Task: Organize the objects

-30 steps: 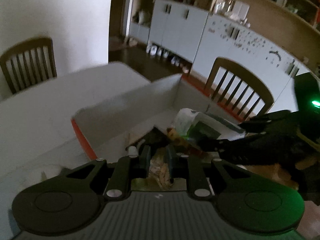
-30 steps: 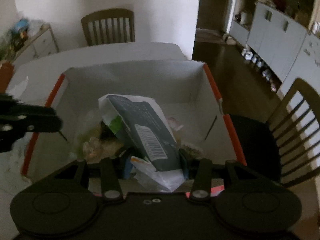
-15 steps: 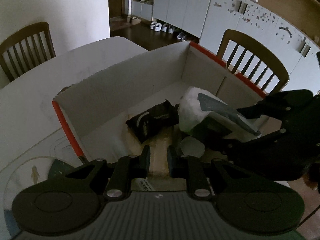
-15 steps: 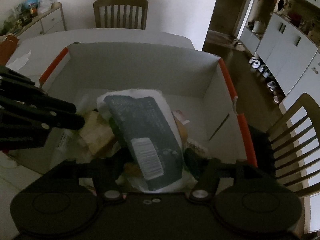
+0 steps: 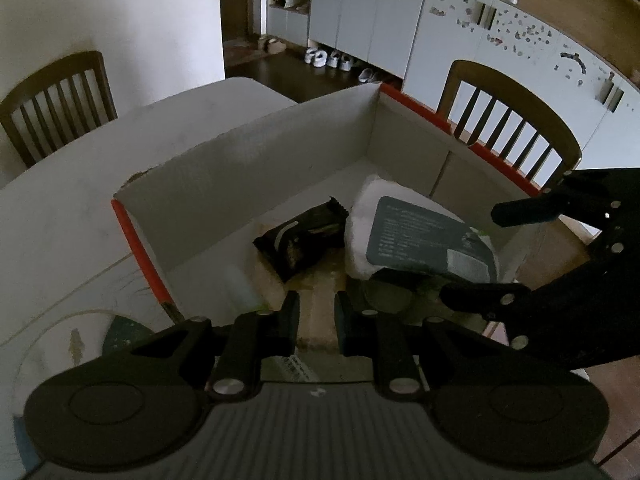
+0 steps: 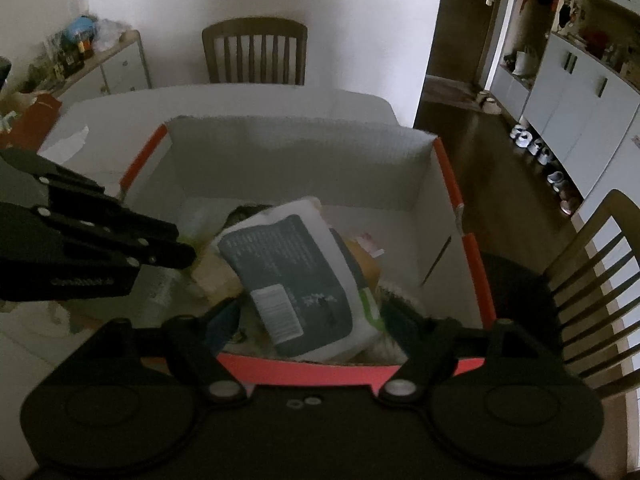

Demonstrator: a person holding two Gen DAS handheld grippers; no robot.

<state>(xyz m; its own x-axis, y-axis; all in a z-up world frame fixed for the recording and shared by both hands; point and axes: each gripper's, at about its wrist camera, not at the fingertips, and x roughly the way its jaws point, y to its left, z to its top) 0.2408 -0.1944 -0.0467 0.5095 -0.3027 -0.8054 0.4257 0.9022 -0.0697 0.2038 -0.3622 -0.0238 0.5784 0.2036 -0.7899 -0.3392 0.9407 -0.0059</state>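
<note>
A white cardboard box with orange rims (image 5: 248,168) (image 6: 296,148) stands on the table. Inside lie a white and grey-green pack (image 5: 416,236) (image 6: 304,280), a black snack wrapper (image 5: 304,240) and other packets underneath. My left gripper (image 5: 317,312) is over the box's near edge, fingers (image 5: 289,312) a narrow gap apart, nothing between them. My right gripper (image 6: 312,320) is above the box's near rim, jaws wide open on either side of the pack's lower end, not touching it. Each gripper shows in the other's view, the right one (image 5: 520,248) and the left one (image 6: 160,248).
A white table (image 5: 80,200) carries the box. Wooden chairs stand at the far side (image 6: 256,52) and the right side (image 5: 516,120) (image 6: 600,272). Grey cabinets (image 5: 360,12) with shoes below line the far wall. A cluttered sideboard (image 6: 80,60) is at the left.
My right gripper has opened and pulled back and up, leaving the pack lying in the box. My left gripper has risen out of the box.
</note>
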